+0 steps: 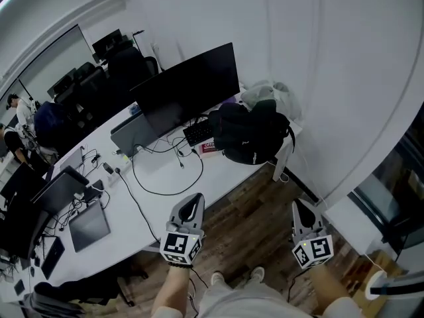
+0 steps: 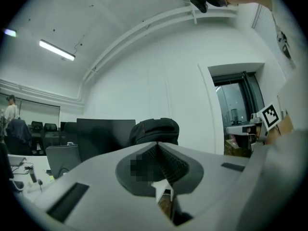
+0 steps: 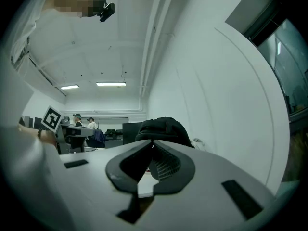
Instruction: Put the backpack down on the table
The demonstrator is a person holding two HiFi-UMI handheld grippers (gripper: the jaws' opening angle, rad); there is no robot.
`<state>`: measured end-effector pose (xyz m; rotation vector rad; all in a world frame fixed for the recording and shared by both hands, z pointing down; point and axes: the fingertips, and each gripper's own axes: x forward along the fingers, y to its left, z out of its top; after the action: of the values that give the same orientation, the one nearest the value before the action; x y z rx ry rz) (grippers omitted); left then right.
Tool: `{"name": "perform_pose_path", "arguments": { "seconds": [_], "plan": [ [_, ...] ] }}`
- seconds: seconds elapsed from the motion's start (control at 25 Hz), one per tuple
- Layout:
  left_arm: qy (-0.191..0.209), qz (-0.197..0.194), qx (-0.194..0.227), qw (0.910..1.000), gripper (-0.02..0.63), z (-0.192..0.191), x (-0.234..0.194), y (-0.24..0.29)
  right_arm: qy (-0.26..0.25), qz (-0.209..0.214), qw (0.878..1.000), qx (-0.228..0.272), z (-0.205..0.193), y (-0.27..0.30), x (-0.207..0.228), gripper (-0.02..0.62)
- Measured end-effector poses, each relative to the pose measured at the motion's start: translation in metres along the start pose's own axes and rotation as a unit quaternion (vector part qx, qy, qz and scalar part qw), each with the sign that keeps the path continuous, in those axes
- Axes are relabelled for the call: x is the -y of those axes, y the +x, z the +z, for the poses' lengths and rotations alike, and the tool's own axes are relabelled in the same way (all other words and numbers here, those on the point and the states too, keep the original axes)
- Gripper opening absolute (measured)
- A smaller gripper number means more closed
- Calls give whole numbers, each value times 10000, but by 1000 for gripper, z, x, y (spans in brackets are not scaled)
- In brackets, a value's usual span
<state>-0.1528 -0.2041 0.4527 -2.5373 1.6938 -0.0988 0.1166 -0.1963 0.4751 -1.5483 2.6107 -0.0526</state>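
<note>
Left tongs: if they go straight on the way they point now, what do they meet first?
Probably the black backpack on the white table: the left gripper view has it dead ahead, just over the shut left tongs. Nothing shows between. Depth is unclear; the table edge might come first.

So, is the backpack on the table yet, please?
On the table: the backpack sits at its end, apart from the left gripper and right gripper.
</note>
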Motion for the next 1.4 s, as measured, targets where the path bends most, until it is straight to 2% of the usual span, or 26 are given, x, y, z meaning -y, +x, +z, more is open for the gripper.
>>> {"name": "perform_pose_path", "arguments": {
  "seconds": [0.24,0.4,0.56,0.84,1.12,1.4],
  "plan": [
    [97,-288,121,9995,9,3,-3,-44,-63,-170,9998,0,1,-29,-54,19],
    [-37,-584,342,9977,9,12,-13,-89,-43,-515,9987,35,-6,-55,-104,20],
    [59,-516,472,9975,9,5,-35,-143,11,-850,9963,135,-14,-83,-166,20],
    [-253,-1002,562,9931,9,4,-40,-222,68,-1261,9918,214,-15,-141,-242,20],
    [-328,-1281,660,9890,9,7,-21,-267,44,-1552,9874,305,1,-188,-268,20],
    [-453,-1355,628,9877,9,9,-2,-280,58,-1549,9878,144,2,-218,-276,15]
  ]
}}
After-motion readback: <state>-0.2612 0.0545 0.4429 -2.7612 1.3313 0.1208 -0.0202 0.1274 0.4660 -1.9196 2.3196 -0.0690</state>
